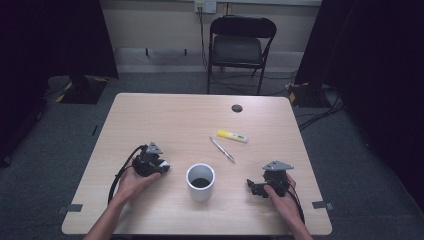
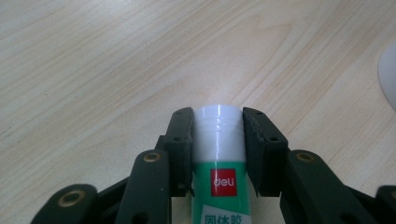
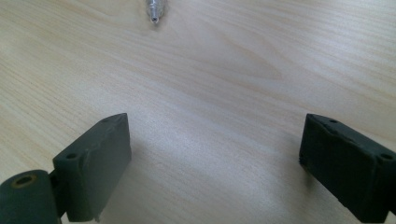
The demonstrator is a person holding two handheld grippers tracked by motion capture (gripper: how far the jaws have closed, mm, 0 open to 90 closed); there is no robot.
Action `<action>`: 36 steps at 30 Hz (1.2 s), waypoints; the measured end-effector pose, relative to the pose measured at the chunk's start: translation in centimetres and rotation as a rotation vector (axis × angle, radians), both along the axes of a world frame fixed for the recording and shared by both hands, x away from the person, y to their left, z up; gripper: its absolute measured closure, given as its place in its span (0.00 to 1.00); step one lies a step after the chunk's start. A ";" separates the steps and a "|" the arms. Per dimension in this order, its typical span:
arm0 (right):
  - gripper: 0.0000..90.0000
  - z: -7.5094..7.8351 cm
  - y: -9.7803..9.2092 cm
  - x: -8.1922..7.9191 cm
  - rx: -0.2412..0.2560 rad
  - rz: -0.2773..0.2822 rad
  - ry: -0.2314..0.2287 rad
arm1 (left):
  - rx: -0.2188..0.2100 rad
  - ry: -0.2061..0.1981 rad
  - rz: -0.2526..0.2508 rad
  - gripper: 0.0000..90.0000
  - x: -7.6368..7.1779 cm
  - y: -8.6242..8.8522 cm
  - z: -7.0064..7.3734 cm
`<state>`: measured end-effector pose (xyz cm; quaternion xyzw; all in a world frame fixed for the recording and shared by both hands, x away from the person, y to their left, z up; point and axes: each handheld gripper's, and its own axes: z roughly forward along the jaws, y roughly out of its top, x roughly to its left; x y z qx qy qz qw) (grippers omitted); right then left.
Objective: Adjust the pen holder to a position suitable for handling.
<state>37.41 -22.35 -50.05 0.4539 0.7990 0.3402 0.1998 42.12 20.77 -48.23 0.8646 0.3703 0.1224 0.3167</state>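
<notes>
From the high view, the left gripper (image 1: pixel 161 169) sits low over the table (image 1: pixel 150 115) just left of a white cup (image 1: pixel 200 181), while the right gripper (image 1: pixel 256 188) rests to the cup's right; a pen (image 1: pixel 222 150) and a yellow highlighter (image 1: pixel 232 135) lie farther back, well apart from both. The cup stands upright and its inside looks dark — whether anything is in it cannot be told. In the left gripper view, the jaws are clamped on a glue stick (image 2: pixel 219 154), gripping it near its white cap end with the green label running back between them; the cup's rim (image 2: pixel 388 74) shows at the right edge. The hold sits close to the smooth cap, so the stick could slip or swivel when lifted, and a careless swing toward the cup could knock it over. In the right gripper view, the jaws stand wide apart with nothing between them, and the pen's tip (image 3: pixel 153 10) lies ahead on the wood.
</notes>
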 end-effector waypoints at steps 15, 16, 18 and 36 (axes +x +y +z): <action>0.09 0.0 0.0 0.0 0.000 0.000 0.000 | -0.088 0.011 -0.013 0.72 -0.2 0.9 0.7; 0.09 0.0 0.0 0.0 0.000 0.000 0.000 | -0.112 0.008 -0.014 0.72 -0.4 1.0 0.9; 0.09 0.0 0.0 0.0 0.000 0.000 0.000 | -0.115 0.005 -0.022 0.72 -0.4 1.1 1.2; 0.09 0.0 0.0 0.0 0.000 0.000 0.000 | -0.257 -0.055 -0.045 0.72 -1.2 1.2 3.6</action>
